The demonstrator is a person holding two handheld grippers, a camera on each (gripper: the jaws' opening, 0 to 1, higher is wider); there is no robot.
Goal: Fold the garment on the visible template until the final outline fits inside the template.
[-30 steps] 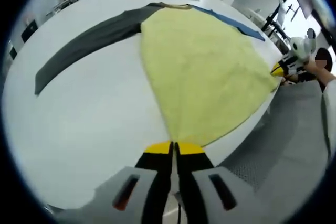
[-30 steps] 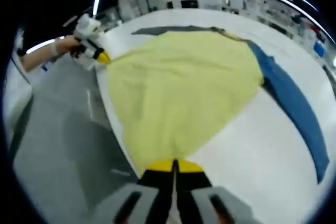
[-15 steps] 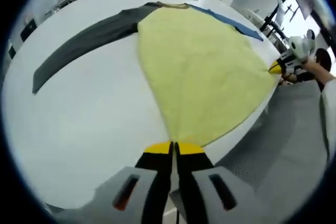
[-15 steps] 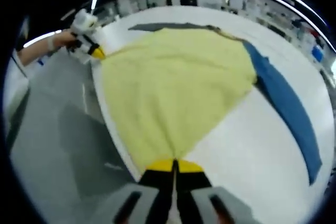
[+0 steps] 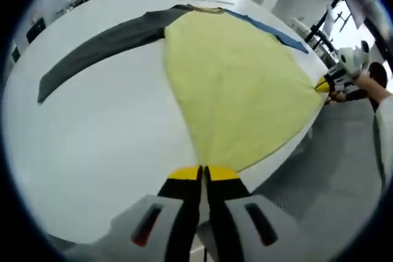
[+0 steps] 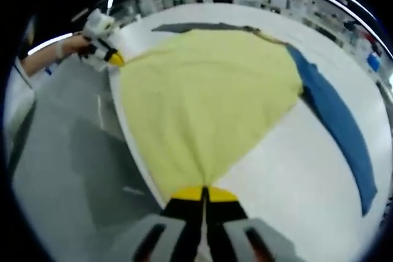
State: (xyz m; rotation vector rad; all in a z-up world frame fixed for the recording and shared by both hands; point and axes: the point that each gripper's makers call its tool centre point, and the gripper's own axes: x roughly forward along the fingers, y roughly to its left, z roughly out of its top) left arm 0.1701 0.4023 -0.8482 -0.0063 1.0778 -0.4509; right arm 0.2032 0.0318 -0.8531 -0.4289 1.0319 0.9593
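Garment (image 5: pixel 236 84) unchanged, each gripper still clamping its hem corner

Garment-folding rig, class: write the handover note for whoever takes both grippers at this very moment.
Left gripper: shut on one bottom-hem corner of the yellow-bodied garment.
Right gripper: shut on the other hem corner.
The garment lies spread flat on the white table; the hem runs along the table's near edge. Its dark grey sleeve and blue sleeve are stretched outward.
Done: corners gripped, body smoothed out.
Left: every fold. Sleeves are unfolded, and I cannot make out the template outline from here.
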